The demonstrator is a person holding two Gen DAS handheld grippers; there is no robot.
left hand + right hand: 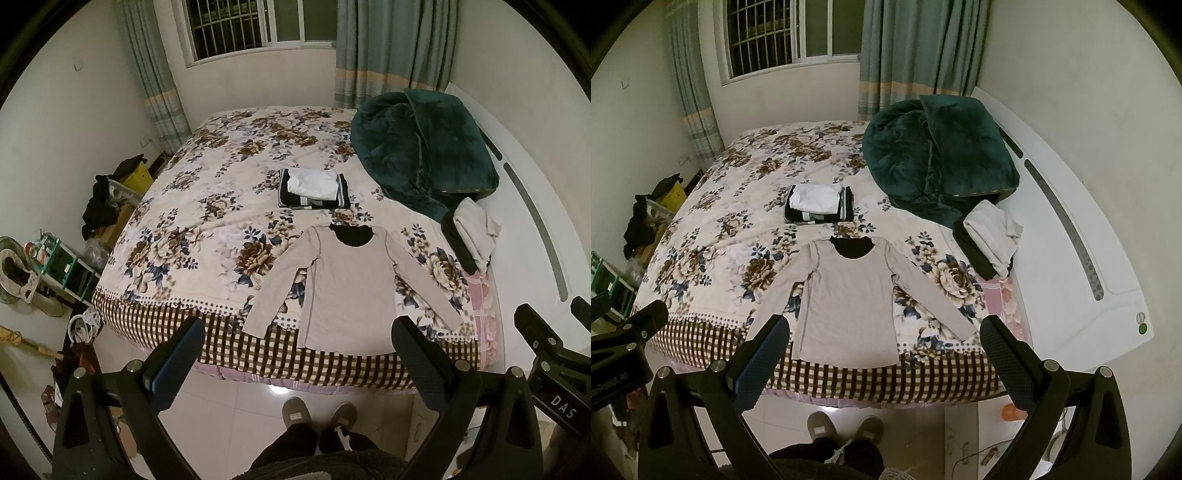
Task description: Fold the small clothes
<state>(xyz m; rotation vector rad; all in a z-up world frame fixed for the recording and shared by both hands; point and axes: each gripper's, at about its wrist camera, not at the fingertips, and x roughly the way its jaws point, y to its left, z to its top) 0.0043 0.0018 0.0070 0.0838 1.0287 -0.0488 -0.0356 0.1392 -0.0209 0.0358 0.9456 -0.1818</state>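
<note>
A beige long-sleeved shirt [349,291] lies flat and face up on the bed [207,206], close to the near edge, with its hem reaching the checked border of the flowered bedspread. Both sleeves are spread outward and angled down toward the edge, and a dark lining shows inside the neckline.

Just behind the shirt's collar sits a small stack of folded clothes [314,188], dark pieces below and a white one on top. To the right of the shirt, near the bed's side, is an unfolded pile of clothes [471,236], pale fabric over something black. A bulky dark green blanket [421,147] is heaped at the far right of the bed, behind that pile.

The left hand-held gripper [297,349] is held above the floor in front of the bed, its jaws wide apart and nothing between them. The right hand-held gripper [884,350] is likewise spread wide and empty, level with the shirt's hem in its own view. Neither touches the shirt.

The person's feet in grey slippers [319,411] stand on the tiled floor just before the bed. A window [243,26] with bars and grey-green curtains [395,48] are on the far wall.
</note>
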